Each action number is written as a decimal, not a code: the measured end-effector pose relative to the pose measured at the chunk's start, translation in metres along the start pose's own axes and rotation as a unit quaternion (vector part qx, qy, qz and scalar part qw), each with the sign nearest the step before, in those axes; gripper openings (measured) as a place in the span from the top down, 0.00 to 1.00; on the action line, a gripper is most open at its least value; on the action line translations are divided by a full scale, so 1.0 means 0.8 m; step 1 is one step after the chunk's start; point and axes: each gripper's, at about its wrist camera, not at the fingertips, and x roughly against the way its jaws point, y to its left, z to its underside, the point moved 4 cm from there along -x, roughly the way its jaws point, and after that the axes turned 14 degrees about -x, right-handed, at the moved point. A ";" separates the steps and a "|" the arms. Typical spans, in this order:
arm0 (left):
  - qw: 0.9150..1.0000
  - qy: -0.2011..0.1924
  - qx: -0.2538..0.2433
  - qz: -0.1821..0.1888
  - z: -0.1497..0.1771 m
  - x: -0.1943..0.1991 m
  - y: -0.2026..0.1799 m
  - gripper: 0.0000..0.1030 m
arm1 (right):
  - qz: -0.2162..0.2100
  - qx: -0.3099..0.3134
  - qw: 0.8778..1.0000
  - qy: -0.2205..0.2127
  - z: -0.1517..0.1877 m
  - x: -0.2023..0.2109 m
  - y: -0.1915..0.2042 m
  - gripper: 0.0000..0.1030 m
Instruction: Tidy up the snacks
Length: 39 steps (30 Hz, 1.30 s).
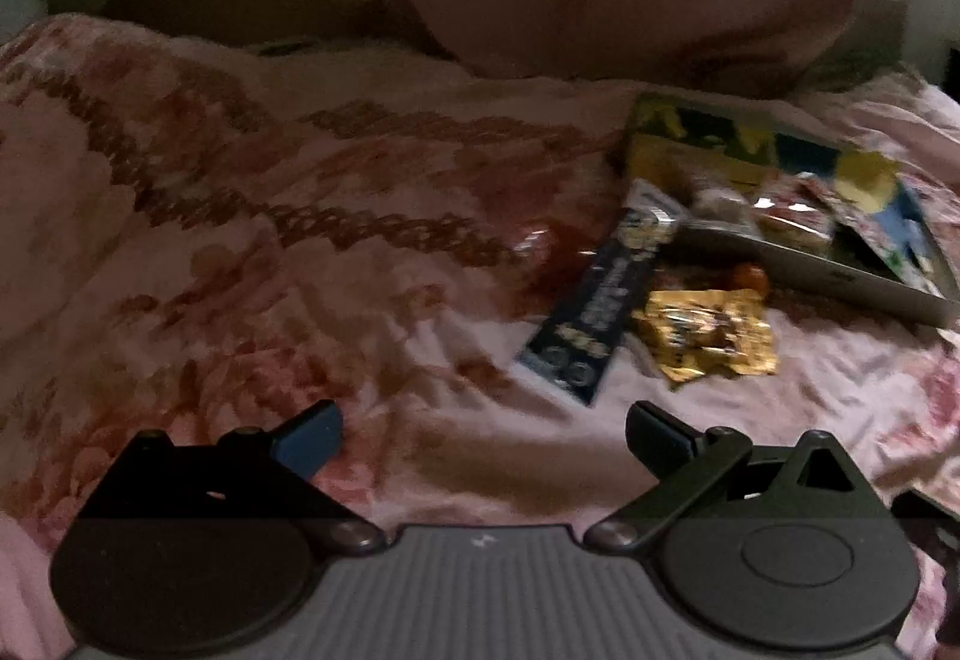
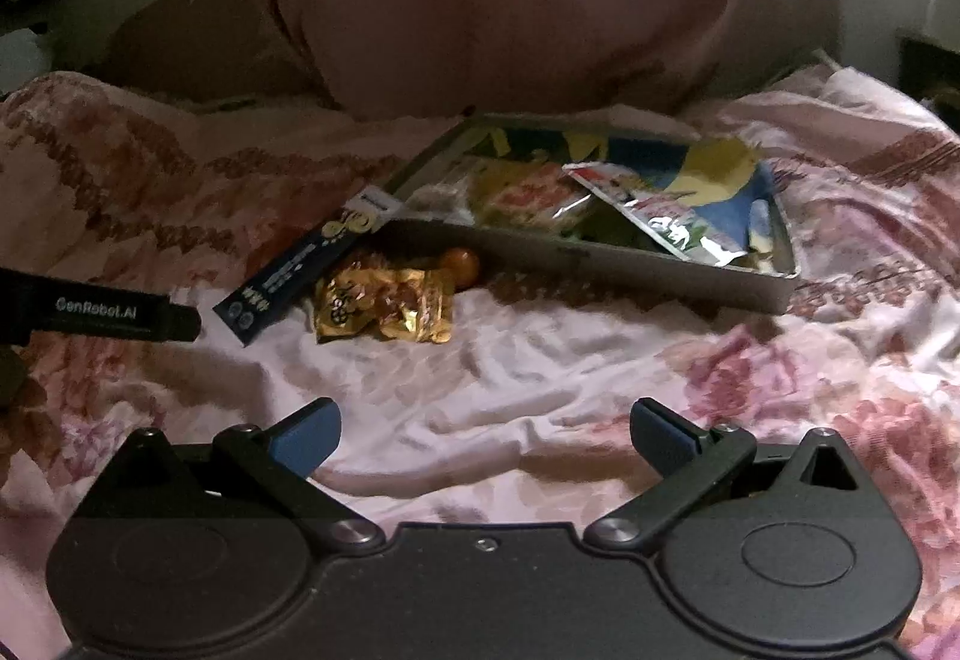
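A shallow metal tray lies on a floral bedsheet and holds several snack packets; it also shows in the left wrist view. In front of it lie a dark blue stick packet, a gold snack packet and a small orange round snack. The left wrist view shows the blue packet and gold packet too. My left gripper is open and empty, short of the packets. My right gripper is open and empty, short of the tray.
The pink floral bedsheet is wrinkled. A large pink pillow stands behind the tray. The left gripper's black body shows at the left edge of the right wrist view.
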 end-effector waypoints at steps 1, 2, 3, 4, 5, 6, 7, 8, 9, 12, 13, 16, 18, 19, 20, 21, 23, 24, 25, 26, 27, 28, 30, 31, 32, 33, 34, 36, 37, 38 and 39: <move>1.000 0.004 0.007 0.000 0.000 -0.004 0.003 0.00 | -0.001 0.004 1.000 0.001 -0.001 -0.003 0.002 0.01; 1.000 0.007 0.012 0.004 -0.001 -0.007 0.005 0.00 | -0.003 0.009 1.000 0.002 -0.001 -0.005 0.004 0.01; 1.000 0.009 0.013 0.006 -0.002 -0.010 0.007 0.01 | -0.006 0.016 1.000 0.005 -0.002 -0.008 0.006 0.01; 1.000 0.009 0.011 0.005 -0.005 -0.012 0.008 0.01 | -0.009 0.023 1.000 0.007 -0.003 -0.010 0.008 0.01; 1.000 0.008 0.006 0.002 -0.007 -0.014 0.008 0.01 | -0.012 0.030 0.999 0.010 -0.005 -0.013 0.011 0.01; 1.000 0.007 -0.001 0.000 -0.011 -0.015 0.008 0.01 | -0.018 0.039 0.999 0.014 -0.007 -0.016 0.013 0.01; 1.000 0.006 -0.012 -0.003 -0.016 -0.017 0.007 0.01 | -0.023 0.046 0.999 0.017 -0.009 -0.018 0.014 0.01; 1.000 0.004 -0.020 -0.003 -0.019 -0.019 0.006 0.00 | -0.028 0.055 0.998 0.021 -0.011 -0.022 0.016 0.01; 1.000 0.002 -0.026 -0.001 -0.024 -0.022 0.006 0.00 | -0.031 0.063 0.997 0.024 -0.013 -0.024 0.017 0.01; 0.999 0.005 -0.049 0.019 -0.038 -0.038 0.002 0.01 | -0.039 0.082 0.995 0.032 -0.018 -0.035 0.020 0.01; 0.998 0.008 -0.052 0.023 -0.041 -0.043 0.001 0.01 | -0.040 0.088 0.995 0.035 -0.019 -0.040 0.021 0.01; 0.997 0.019 -0.064 0.049 -0.049 -0.058 -0.005 0.00 | -0.043 0.097 0.993 0.041 -0.021 -0.050 0.023 0.01; 0.995 0.019 -0.075 0.061 -0.053 -0.064 -0.009 0.01 | -0.046 0.099 0.993 0.045 -0.023 -0.058 0.023 0.01; 0.994 0.015 -0.084 0.064 -0.056 -0.067 -0.012 0.01 | -0.046 0.100 0.993 0.046 -0.024 -0.061 0.023 0.01; 0.993 0.011 -0.093 0.066 -0.058 -0.069 -0.014 0.01 | -0.047 0.101 0.993 0.047 -0.025 -0.065 0.024 0.01; 0.992 0.008 -0.107 0.073 -0.062 -0.071 -0.018 0.00 | -0.047 0.102 0.993 0.047 -0.027 -0.067 0.023 0.01; 0.987 -0.002 -0.142 0.081 -0.070 -0.076 -0.024 0.00 | -0.047 0.102 0.993 0.045 -0.031 -0.072 0.023 0.01; 0.985 -0.006 -0.152 0.085 -0.072 -0.078 -0.026 0.00 | -0.048 0.102 0.993 0.046 -0.033 -0.076 0.023 0.01; 0.983 -0.010 -0.159 0.091 -0.075 -0.081 -0.027 0.00 | -0.048 0.102 0.993 0.046 -0.036 -0.079 0.022 0.01; 0.982 -0.011 -0.161 0.100 -0.076 -0.084 -0.027 0.00 | -0.049 0.103 0.992 0.046 -0.039 -0.083 0.023 0.01; 0.981 -0.010 -0.157 0.109 -0.077 -0.088 -0.027 0.00 | -0.050 0.105 0.992 0.047 -0.041 -0.088 0.023 0.01; 0.982 -0.007 -0.147 0.122 -0.076 -0.092 -0.026 0.00 | -0.052 0.108 0.992 0.047 -0.044 -0.091 0.024 0.01; 0.982 -0.001 -0.128 0.139 -0.073 -0.099 -0.020 0.01 | -0.055 0.116 0.991 0.047 -0.047 -0.099 0.026 0.01; 0.983 0.002 -0.119 0.143 -0.073 -0.102 -0.019 0.01 | -0.056 0.121 0.990 0.046 -0.048 -0.102 0.027 0.01; 0.983 0.006 -0.112 0.145 -0.074 -0.106 -0.017 0.01 | -0.057 0.127 0.989 0.048 -0.049 -0.106 0.029 0.01; 0.983 0.010 -0.109 0.149 -0.075 -0.108 -0.015 0.01 | -0.061 0.137 0.987 0.050 -0.049 -0.111 0.032 0.01; 0.982 0.014 -0.107 0.155 -0.076 -0.111 -0.015 0.01 | -0.064 0.147 0.986 0.051 -0.048 -0.115 0.034 0.01; 0.981 0.018 -0.105 0.160 -0.076 -0.115 -0.014 0.01 | -0.070 0.172 0.981 0.052 -0.048 -0.123 0.041 0.01; 0.981 0.018 -0.107 0.161 -0.076 -0.116 -0.015 0.01 | -0.074 0.184 0.979 0.054 -0.047 -0.127 0.044 0.01; 0.981 0.018 -0.110 0.161 -0.076 -0.118 -0.015 0.01 | -0.081 0.198 0.975 0.056 -0.047 -0.132 0.049 0.01; 0.980 0.019 -0.114 0.161 -0.076 -0.120 -0.016 0.01 | -0.086 0.210 0.972 0.059 -0.047 -0.136 0.053 0.01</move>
